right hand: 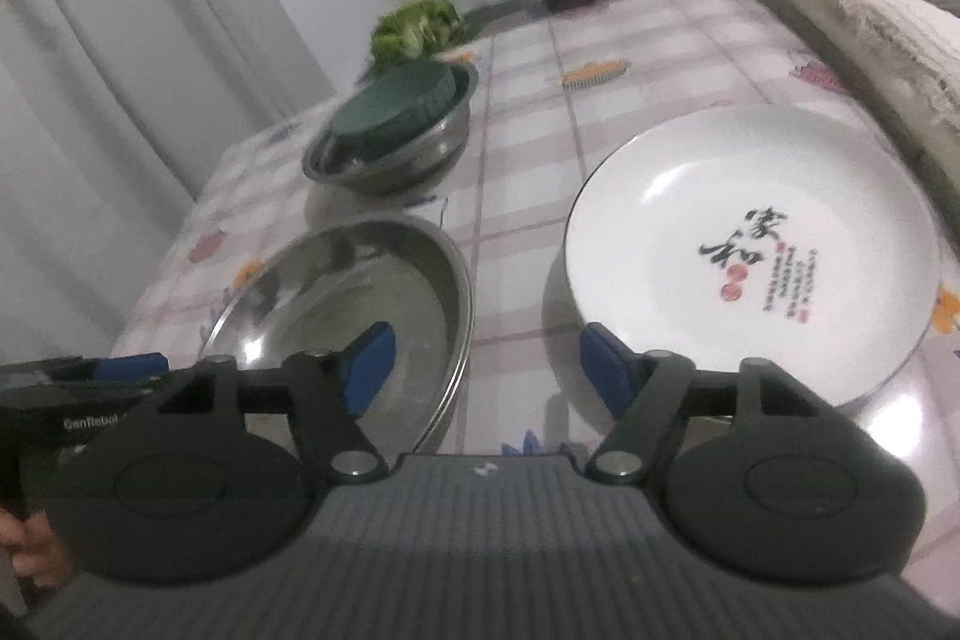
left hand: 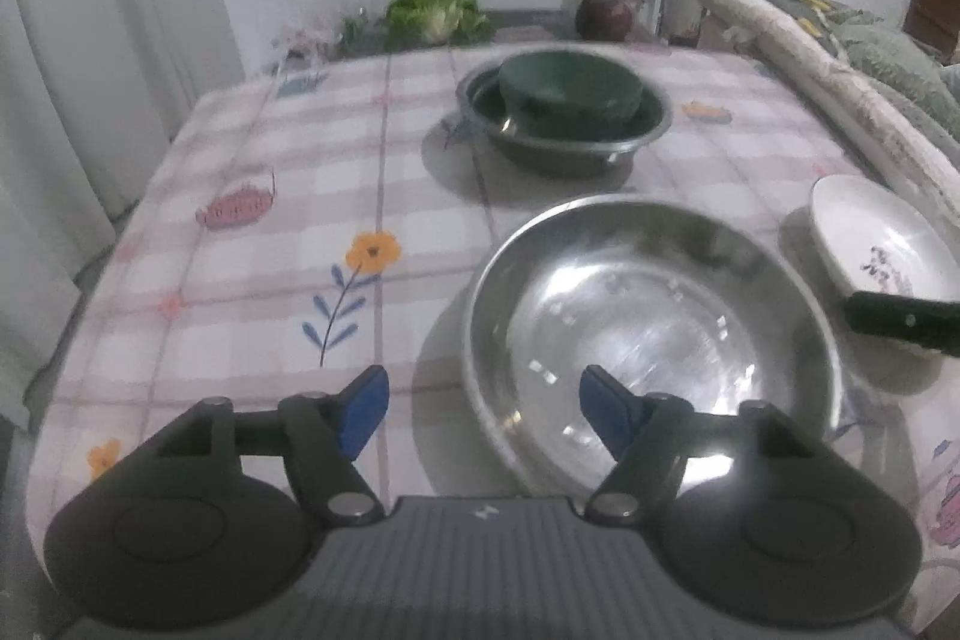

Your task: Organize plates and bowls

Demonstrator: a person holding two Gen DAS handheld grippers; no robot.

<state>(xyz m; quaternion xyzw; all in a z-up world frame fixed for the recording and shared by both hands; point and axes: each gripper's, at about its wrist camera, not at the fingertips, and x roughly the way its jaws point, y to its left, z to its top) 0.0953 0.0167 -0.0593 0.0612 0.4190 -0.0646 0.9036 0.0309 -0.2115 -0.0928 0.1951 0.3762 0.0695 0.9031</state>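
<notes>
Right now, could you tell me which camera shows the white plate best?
The right wrist view: the white plate appears whole, its calligraphy visible. The left wrist view catches it only at the right edge, partly hidden behind the right tool.

Black gripper (left hand: 483,409) w/ blue pads (left hand: 363,415) — ribbed grey body.

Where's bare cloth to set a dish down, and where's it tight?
Free: the tablecloth left of the steel pan and of the steel bowl holding the green bowl, out to the curtain-side edge. Tight: the narrow strip between pan and white plate; the plate sits close to the rolled blanket.
</notes>
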